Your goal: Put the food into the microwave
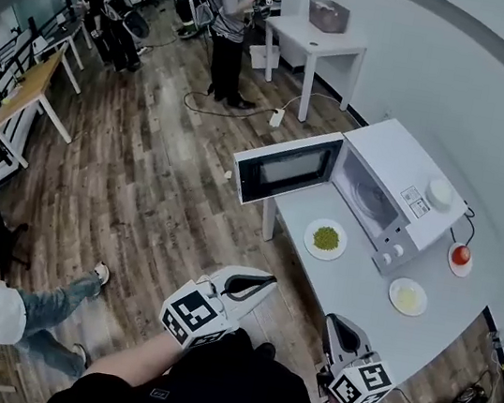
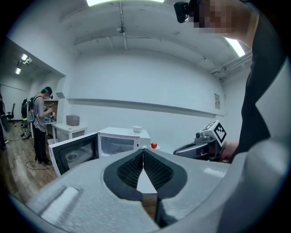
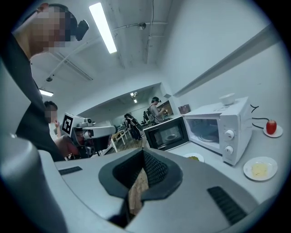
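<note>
Over the wood floor (image 1: 142,178), head view: your left gripper (image 1: 256,285) and right gripper (image 1: 342,328) hang near the front edge of the grey table (image 1: 351,292). On it stands the microwave (image 1: 406,187), its door (image 1: 286,169) swung open toward the room. The green food (image 1: 326,239) lies on a plate just before the open cavity, outside it. Yellow food (image 1: 408,296) and a red fruit (image 1: 460,255), each on its own plate, lie on the side with the dials. A person (image 1: 230,12) stands beside a white desk (image 1: 315,40) far across the room.

Left gripper view: your fingers meet, with nothing between them. A white wall runs behind the microwave.

Right gripper view: your fingers are likewise closed and empty. The green food shows beyond them on the table.
</note>
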`<state>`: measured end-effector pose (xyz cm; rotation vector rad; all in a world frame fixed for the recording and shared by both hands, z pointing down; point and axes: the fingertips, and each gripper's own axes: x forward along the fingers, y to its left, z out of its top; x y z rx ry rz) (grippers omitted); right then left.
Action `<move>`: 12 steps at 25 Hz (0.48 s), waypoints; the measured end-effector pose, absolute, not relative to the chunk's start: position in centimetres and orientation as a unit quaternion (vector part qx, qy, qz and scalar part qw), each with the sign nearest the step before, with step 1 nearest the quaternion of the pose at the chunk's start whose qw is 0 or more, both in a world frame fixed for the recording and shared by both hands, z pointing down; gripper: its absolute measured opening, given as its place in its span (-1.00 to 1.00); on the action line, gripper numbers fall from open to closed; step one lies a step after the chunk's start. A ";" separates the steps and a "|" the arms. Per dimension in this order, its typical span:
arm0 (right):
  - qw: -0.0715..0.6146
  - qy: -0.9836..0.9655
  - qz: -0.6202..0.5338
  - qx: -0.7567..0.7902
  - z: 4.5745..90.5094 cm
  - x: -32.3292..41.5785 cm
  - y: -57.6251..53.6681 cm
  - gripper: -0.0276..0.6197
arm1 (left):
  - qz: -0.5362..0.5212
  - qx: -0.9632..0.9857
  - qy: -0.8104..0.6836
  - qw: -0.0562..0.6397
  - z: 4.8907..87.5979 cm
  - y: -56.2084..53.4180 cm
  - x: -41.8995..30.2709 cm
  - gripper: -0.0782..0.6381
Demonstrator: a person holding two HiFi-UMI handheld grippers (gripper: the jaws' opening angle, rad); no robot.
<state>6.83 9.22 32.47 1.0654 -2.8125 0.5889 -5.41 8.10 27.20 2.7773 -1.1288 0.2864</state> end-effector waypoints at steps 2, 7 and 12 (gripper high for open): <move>0.043 -0.913 0.200 0.352 32.9 6.7 8.1 -0.88 | 0.093 0.921 -0.372 0.069 27.3 6.8 -5.6 -0.76; 0.042 -0.909 0.200 0.364 33.1 5.7 4.3 -0.89 | 0.089 0.927 -0.356 0.072 27.5 3.1 -6.4 -0.76; 0.054 -0.899 0.214 0.378 33.1 3.5 0.2 -0.89 | 0.096 0.934 -0.337 0.074 28.1 -0.8 -7.8 -0.76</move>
